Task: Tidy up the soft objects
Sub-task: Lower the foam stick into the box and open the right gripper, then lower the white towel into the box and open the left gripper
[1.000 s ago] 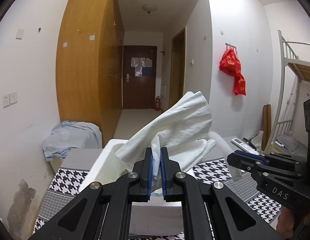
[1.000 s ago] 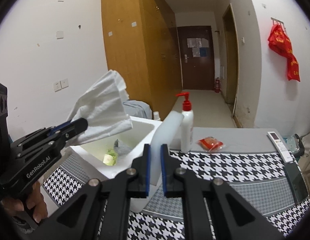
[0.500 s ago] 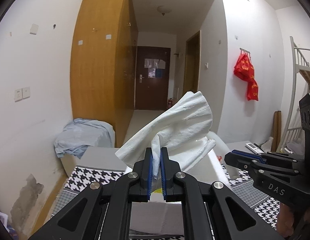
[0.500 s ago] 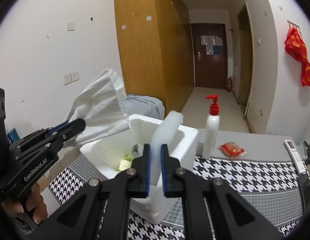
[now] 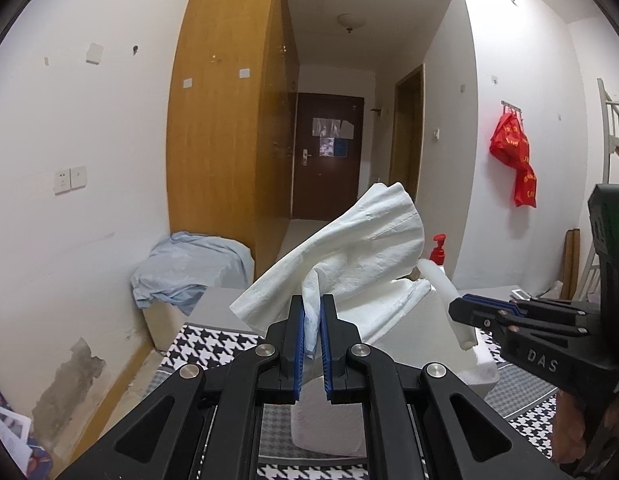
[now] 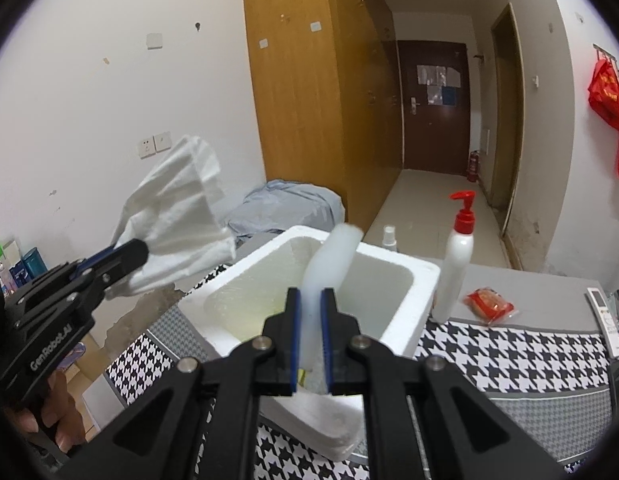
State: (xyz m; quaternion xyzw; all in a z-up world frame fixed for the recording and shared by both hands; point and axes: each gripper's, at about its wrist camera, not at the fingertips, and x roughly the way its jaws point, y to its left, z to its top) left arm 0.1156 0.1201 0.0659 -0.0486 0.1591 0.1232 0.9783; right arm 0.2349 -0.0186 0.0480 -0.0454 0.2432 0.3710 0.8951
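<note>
My left gripper [image 5: 311, 320] is shut on a crumpled white tissue [image 5: 349, 252], held up in the air above the left side of the white foam box [image 5: 425, 332]. In the right wrist view that gripper [image 6: 137, 250] and its tissue [image 6: 177, 216] hang left of the box [image 6: 405, 308]. My right gripper [image 6: 309, 312] is shut on a pale, soft foam strip [image 6: 333, 256] that arches up over the open box. In the left wrist view the strip [image 5: 445, 300] juts from the right gripper [image 5: 457, 310].
The box stands on a table with a houndstooth cloth [image 6: 509, 356]. A white pump bottle with a red top [image 6: 457, 256], a red packet [image 6: 489, 304] and a remote [image 6: 605, 316] lie to the right. A blue cloth heap [image 6: 285, 208] is behind, a small spray bottle [image 6: 389, 236] beside it.
Both grippers have shifted sideways together, each keeping its hold. The foam box now sits more to the right in the left wrist view and more central in the right wrist view.
</note>
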